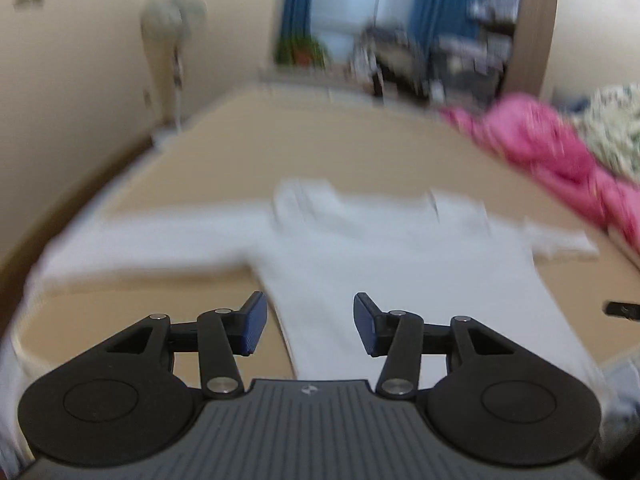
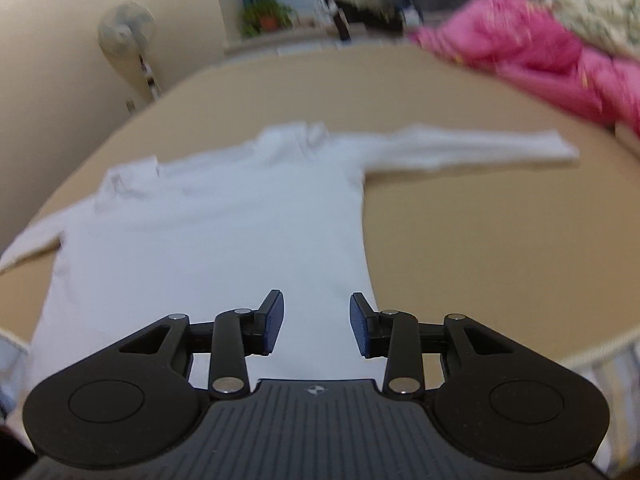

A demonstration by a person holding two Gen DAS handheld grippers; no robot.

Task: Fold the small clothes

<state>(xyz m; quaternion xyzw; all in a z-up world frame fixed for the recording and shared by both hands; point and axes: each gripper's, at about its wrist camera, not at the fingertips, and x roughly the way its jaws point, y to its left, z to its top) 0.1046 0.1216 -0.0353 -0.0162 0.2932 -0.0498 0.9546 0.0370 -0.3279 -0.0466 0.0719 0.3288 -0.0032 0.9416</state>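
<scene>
A small white long-sleeved shirt [image 1: 360,248] lies flat on a tan surface [image 1: 240,148], sleeves spread out to both sides, collar at the far end. It also shows in the right wrist view [image 2: 224,232]. My left gripper [image 1: 309,324] is open and empty, above the shirt's near left edge. My right gripper [image 2: 316,326] is open and empty, above the shirt's near right hem. The right sleeve [image 2: 472,146] stretches out to the right. A black tip of the other gripper [image 1: 622,309] shows at the right edge of the left wrist view.
A heap of pink cloth [image 2: 532,56] and patterned cloth [image 2: 600,4] lies at the far right of the tan surface [image 2: 480,240]. A standing fan [image 2: 126,32], a potted plant [image 2: 266,16] and blue curtains [image 1: 296,4] stand beyond the far edge.
</scene>
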